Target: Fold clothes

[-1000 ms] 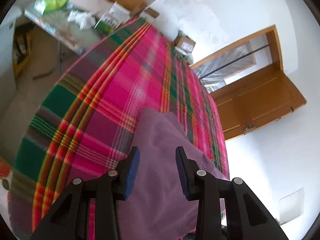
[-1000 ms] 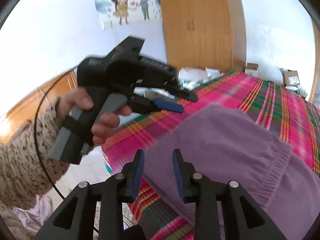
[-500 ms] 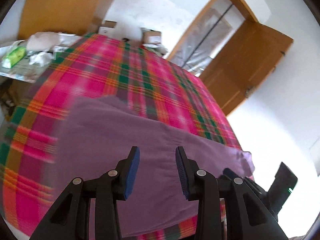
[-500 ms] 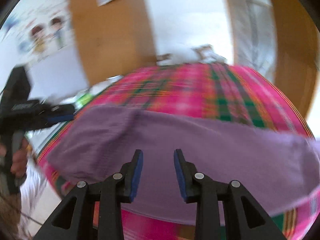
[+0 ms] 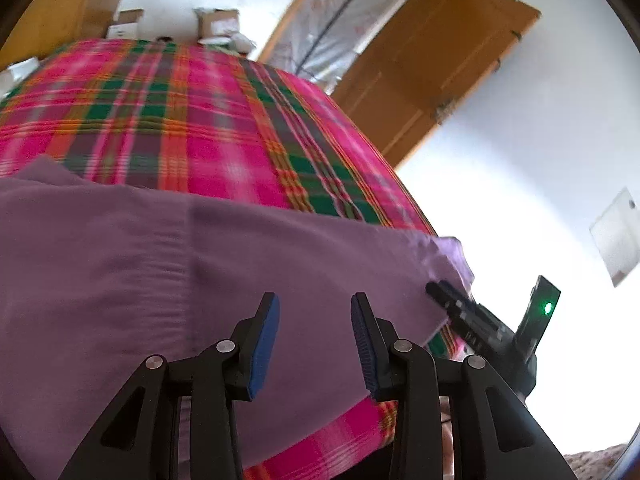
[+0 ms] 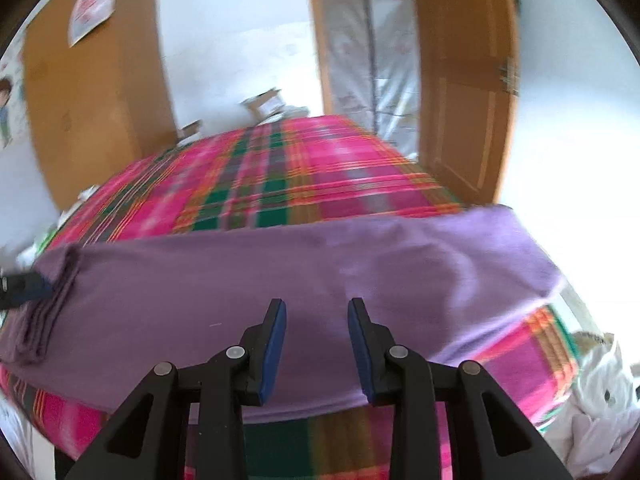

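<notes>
A bed under a pink, green and orange plaid blanket (image 5: 168,120) fills both views, running away towards a far wall with cardboard boxes (image 5: 216,22), a tall wooden wardrobe (image 6: 96,112) at the far left and an open wooden door (image 5: 436,64) at the far right. Across the near edge of the bed lies the task's piece, a purple knit garment (image 5: 120,272), spread as one long band from left to right with its near side hanging slightly over the blanket's edge. It looks laid out flat and fairly smooth, apart from a seam or crease running near-to-far through its middle in the left wrist view, and a ribbed, bunched end (image 6: 44,320) at the far left of the right wrist view. I judge that the spreading is largely done and the folding proper has hardly begun: no end has been brought over onto the body of the cloth, so the halving and the final tidying are all left. The left gripper (image 5: 314,340) hovers over the near middle of the garment, its blue-padded jaws standing apart with nothing between them. The right gripper (image 6: 316,344) is likewise parted and empty above the near edge; from the left wrist view its tips appear at the garment's right end, though whether they touch the cloth there I cannot tell.
</notes>
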`<state>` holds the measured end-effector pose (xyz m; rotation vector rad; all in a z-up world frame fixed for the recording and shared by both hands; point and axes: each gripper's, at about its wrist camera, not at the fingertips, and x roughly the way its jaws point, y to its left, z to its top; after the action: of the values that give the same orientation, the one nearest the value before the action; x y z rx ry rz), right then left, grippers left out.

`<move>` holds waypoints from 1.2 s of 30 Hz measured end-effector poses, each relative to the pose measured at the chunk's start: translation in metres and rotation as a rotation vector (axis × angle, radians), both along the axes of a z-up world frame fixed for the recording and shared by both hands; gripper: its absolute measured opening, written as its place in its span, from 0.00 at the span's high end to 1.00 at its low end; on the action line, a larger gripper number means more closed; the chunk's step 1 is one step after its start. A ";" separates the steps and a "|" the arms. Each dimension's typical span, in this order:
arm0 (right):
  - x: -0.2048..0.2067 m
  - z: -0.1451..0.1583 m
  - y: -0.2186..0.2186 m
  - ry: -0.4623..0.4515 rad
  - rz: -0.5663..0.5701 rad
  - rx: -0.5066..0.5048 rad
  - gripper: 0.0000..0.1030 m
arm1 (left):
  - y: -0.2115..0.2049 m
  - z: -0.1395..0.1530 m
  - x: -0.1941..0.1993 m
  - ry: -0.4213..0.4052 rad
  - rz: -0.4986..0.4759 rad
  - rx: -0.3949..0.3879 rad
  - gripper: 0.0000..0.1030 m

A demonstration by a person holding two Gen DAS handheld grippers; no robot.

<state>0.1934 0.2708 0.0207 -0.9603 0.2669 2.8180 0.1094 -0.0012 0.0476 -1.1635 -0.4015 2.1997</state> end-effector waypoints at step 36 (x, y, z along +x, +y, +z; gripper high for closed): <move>-0.060 -0.002 0.160 -0.071 -0.111 -0.029 0.95 | 0.078 -0.031 -0.022 -0.075 -0.136 -0.042 0.63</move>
<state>0.1330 0.4306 0.0191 -1.0158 0.3419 2.6808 0.0869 0.0766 0.0167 -1.2610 -0.2996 2.0611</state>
